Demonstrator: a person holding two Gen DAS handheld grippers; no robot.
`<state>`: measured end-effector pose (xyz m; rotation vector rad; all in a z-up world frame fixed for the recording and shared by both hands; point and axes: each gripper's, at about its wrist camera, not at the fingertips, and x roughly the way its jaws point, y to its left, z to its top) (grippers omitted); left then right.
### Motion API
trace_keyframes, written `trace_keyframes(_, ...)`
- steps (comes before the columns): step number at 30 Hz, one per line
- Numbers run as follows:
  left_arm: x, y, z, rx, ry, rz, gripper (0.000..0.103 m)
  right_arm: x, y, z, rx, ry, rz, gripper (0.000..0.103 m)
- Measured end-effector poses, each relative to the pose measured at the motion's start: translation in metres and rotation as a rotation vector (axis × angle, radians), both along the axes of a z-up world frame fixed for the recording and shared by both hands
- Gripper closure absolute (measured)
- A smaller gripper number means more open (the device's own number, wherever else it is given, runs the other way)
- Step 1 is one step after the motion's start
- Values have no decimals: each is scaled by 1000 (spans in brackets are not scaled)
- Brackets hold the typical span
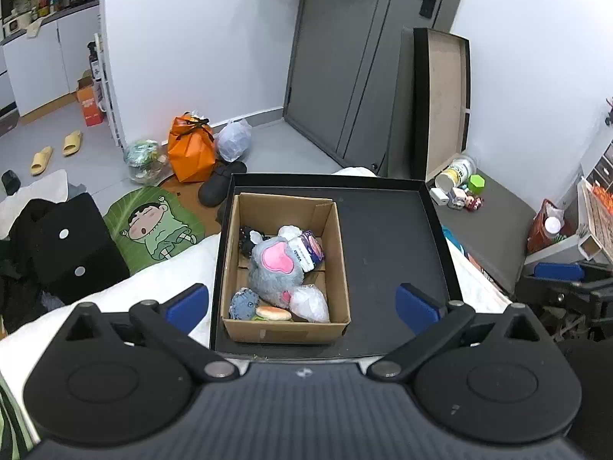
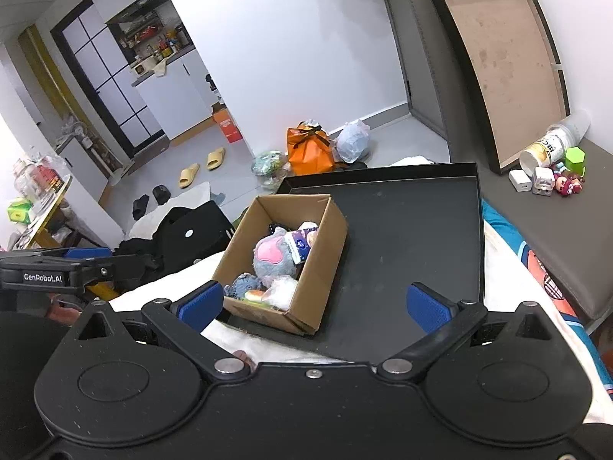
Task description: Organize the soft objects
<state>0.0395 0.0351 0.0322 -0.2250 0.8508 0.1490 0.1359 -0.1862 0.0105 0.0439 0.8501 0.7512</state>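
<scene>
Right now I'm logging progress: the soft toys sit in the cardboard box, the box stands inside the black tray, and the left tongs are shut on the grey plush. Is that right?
Not quite. The left tongs are open and empty, as the left wrist view shows. The grey plush lies in the cardboard box with the other soft toys, and the box stands in the black tray.

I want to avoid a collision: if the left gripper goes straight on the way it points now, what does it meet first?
Most likely the cardboard box in the black tray, probably the grey plush toy on top. The open left gripper is centred on it; depth is unclear.

Orange bag (image 1: 191, 153), yellow slippers (image 1: 57, 153)
</scene>
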Motion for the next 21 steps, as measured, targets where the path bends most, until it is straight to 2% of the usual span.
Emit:
trace_keyframes(7,-10,-9,4,-38,-14,-33,0,-8,-5,5,20,7,-2,0)
trace_keyframes(21,-24,-27,8,-32,-40,-35,0,-14,-15,7,33,12,-2,0)
